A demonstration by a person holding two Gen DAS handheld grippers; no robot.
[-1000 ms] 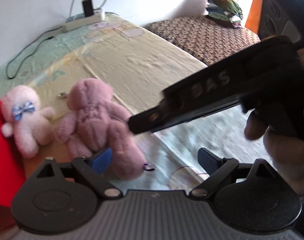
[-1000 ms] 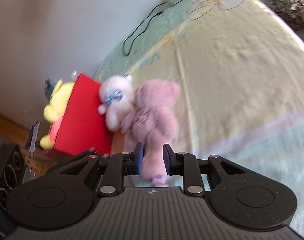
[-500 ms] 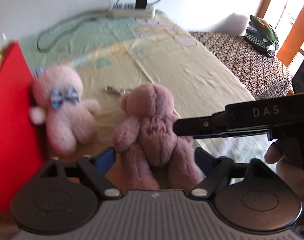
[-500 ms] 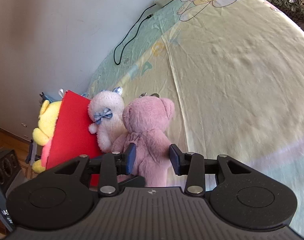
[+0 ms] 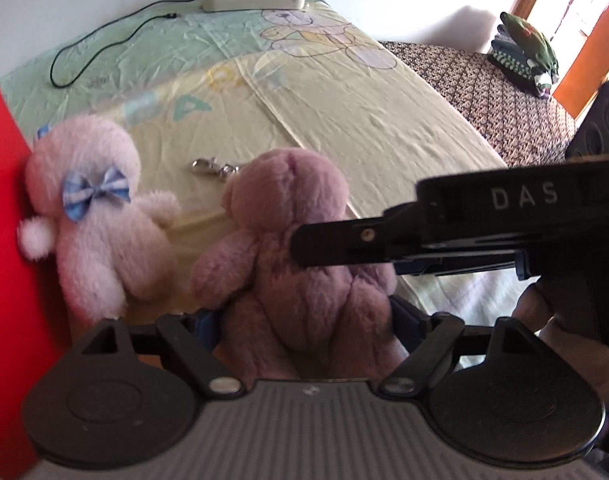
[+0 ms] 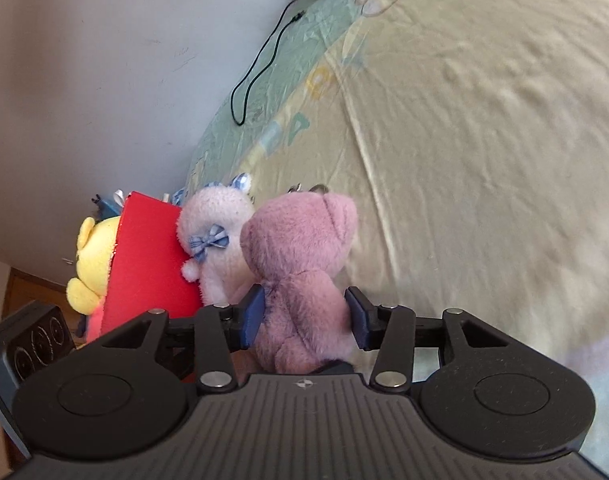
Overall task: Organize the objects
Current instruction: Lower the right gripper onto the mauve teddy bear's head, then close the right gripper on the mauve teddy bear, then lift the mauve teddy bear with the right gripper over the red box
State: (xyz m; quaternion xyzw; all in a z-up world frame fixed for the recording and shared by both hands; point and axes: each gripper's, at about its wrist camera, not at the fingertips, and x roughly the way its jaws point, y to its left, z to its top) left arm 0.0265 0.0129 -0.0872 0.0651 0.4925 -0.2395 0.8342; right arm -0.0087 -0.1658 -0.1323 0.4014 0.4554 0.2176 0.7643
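**Both tools now loosening around the mauve bear**

In the left wrist view, we are seeing the mauve bear (image 5: 300, 248) sitting upright between the fingers of the left tool (image 5: 304, 320), which a second ago were off to one side of it. The jaws are opening, half wide; whether the pads press the plush we cannot tell. The right tool (image 5: 384, 256) is reaching in from the right, at the bear's flank.

In the right wrist view, the right tool (image 6: 304, 314), pinched narrow a second ago, is opening, its far pad clear of the fur. So the bear is being parked beside the pale pink bear (image 6: 220, 240), ahead and left against the red box (image 6: 148, 264).

The bed sheet (image 6: 464, 140) is stretching ahead, wall to the left.
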